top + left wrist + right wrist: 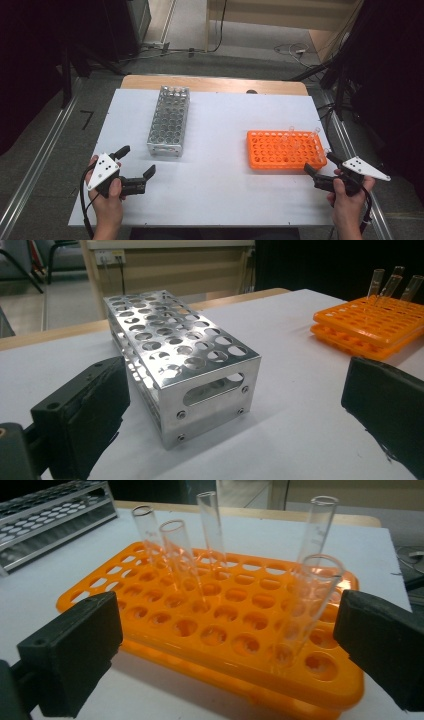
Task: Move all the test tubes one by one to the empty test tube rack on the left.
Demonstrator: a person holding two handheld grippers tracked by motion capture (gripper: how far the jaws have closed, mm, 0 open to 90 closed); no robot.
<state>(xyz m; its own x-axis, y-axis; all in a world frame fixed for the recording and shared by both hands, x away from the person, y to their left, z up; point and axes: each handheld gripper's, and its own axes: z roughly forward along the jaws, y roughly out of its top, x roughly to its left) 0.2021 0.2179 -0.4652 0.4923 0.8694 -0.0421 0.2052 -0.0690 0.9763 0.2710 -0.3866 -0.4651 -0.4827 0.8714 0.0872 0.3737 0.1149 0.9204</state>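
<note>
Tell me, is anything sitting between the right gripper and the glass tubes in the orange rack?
Nothing visible. The right gripper is open and faces the orange rack directly; the nearest glass tube stands just ahead of its jaws, with only rack holes before it.

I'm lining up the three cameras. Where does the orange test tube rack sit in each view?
High view: orange test tube rack right of centre, just ahead of the right gripper.
Left gripper view: upper right edge.
Right gripper view: centre, between the jaws.
Shared landmark: metal rack.
</note>
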